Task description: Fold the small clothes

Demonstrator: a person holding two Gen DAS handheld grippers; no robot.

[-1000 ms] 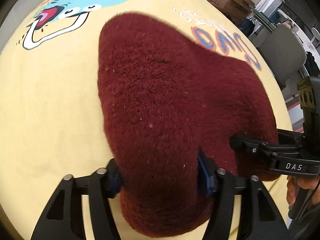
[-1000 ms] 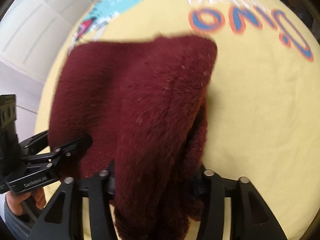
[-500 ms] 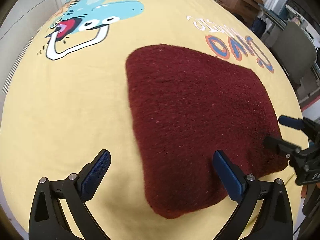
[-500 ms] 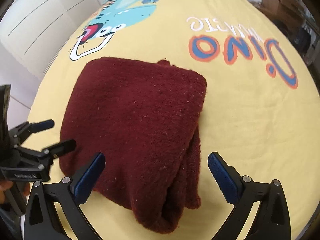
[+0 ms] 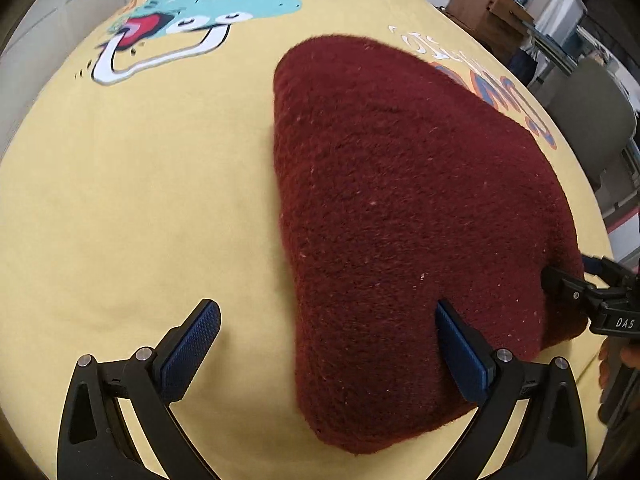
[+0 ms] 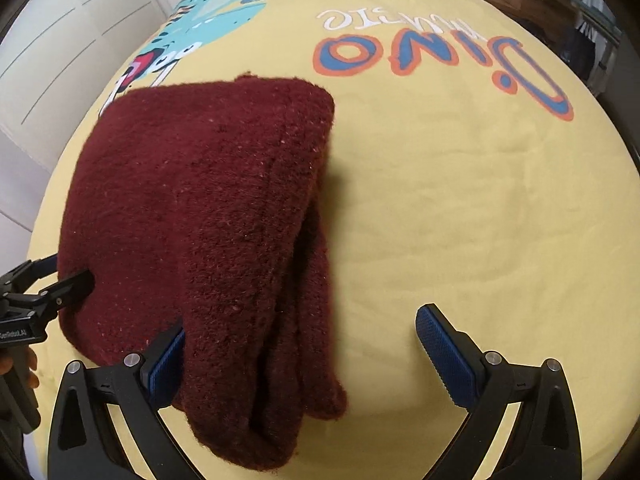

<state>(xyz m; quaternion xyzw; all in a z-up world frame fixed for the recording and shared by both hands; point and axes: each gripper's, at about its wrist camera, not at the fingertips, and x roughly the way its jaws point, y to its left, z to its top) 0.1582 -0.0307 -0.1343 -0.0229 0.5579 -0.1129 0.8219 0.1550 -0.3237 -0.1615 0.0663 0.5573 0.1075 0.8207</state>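
Two black handheld grippers with blue ribbed pads, left gripper (image 5: 328,348) and right gripper (image 6: 300,344), point steeply downward, jaws spread wide.

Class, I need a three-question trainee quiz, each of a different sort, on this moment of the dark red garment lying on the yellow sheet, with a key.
1. True or false: the fuzzy dark red knitted garment lies folded on the yellow printed bedsheet.
2. Which word is printed in blue and orange on the sheet? A) Dino B) Zoo C) Star
3. Fill in: the fingers of the left gripper and the right gripper stand ____.

Key: 1 true; 2 A; 3 open, gripping nothing.
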